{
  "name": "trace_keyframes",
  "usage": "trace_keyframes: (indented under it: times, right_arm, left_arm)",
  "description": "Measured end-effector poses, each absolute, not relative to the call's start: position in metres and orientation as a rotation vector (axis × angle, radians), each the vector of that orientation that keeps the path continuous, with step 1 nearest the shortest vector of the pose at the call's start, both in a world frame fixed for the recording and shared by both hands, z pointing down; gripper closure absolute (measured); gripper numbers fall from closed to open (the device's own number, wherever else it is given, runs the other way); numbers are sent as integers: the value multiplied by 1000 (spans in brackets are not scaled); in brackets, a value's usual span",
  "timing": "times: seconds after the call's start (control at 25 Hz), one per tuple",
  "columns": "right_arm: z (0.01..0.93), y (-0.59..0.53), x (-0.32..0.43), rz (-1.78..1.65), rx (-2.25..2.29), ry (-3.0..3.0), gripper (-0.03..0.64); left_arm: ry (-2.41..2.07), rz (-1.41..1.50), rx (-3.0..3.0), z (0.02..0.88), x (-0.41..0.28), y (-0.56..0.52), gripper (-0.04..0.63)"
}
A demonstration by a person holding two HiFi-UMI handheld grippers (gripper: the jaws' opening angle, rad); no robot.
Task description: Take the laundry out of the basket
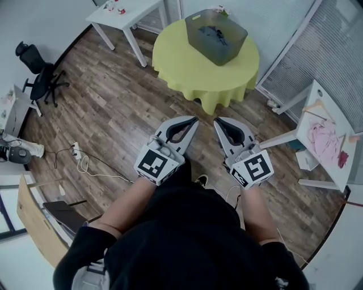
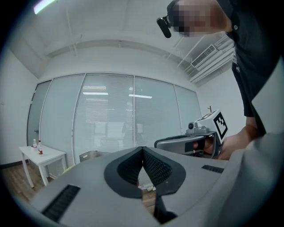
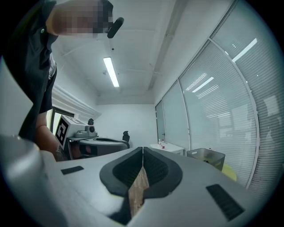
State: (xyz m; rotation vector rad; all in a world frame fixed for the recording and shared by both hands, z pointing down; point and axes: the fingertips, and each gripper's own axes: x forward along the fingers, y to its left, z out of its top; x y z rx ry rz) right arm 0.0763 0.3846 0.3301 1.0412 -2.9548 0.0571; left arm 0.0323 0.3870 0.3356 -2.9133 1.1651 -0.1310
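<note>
Grey basket (image 1: 226,53) beyond right hand-held gripper (image 1: 216,120)

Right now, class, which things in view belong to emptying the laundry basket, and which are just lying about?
Job: grey basket; dark laundry in it; yellow table; left gripper; right gripper.
Lying about: office chair; small white table; pink cloth.

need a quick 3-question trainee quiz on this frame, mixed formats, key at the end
1. True or false: the left gripper is holding a garment.
2. The basket stands on: A a shelf; B the round yellow table; C a stool.
3. Fill in: the right gripper has its jaws ___.
Key: 1 false, its jaws are together with nothing between them; 2 B; 3 shut.
</note>
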Motion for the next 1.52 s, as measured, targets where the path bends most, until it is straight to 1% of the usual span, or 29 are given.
trace_keyframes:
  times: [0.36, 0.6, 0.72, 0.92, 1.04, 1.52]
  right_arm:
    - [333, 316, 59, 37, 1043, -2913, 594]
    - [336, 265, 46, 84, 1081, -2912, 594]
    - [339, 243, 37, 97, 1088, -2901, 594]
    - [340, 206, 19, 109, 1103, -2880, 594]
    - [341, 187, 8, 106, 1109, -2868, 594]
    - [354, 131, -24, 122, 1153, -2834, 594]
  left_arm:
    - [1112, -92, -2936, 344, 24, 314, 586]
    - [1104, -105, -2946, 347, 7, 265, 586]
    - [1118, -54, -2963, 347, -3, 242, 586]
    - [1068, -93, -2968, 347, -20, 205, 586]
    - [1065, -65, -2985, 348, -28, 185, 586]
    - [1017, -103, -2998, 356, -62, 128, 586]
